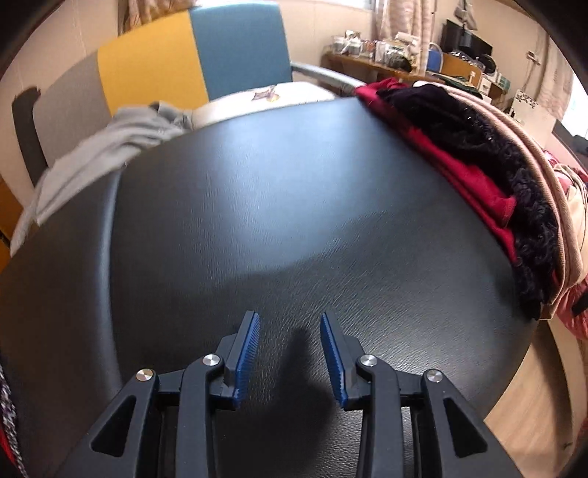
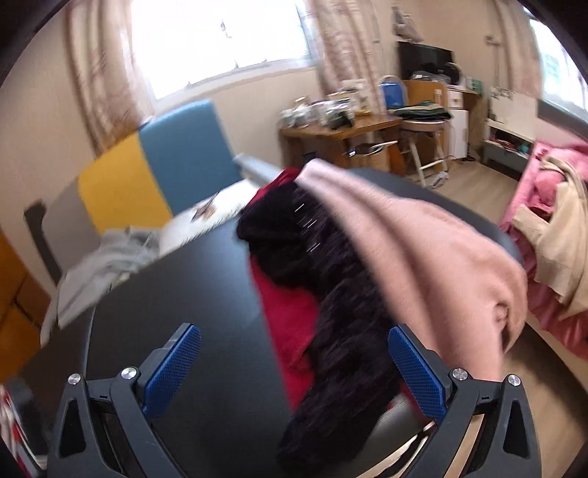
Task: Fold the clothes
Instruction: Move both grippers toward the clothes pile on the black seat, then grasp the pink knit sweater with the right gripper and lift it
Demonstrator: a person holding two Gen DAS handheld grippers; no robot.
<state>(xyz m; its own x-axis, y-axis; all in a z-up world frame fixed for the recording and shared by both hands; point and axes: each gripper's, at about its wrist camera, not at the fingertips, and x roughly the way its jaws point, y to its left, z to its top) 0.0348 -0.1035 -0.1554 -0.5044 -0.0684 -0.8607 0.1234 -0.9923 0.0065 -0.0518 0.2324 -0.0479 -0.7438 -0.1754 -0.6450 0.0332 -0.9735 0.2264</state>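
This is a lived-in room of a home, a bedroom by the look of it. A bed with pink bedding and a rumpled beige blanket stands at the right. Patterned curtains hang beside a bright window. A cluttered wooden desk, a stool and wood flooring fill the back.

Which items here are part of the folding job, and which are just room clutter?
Job:
- pink sweater
- black fuzzy garment
- red garment
- grey garment
- black table
- left gripper, right gripper, both open

Clutter:
- blue and yellow chair
- wooden desk
- stool
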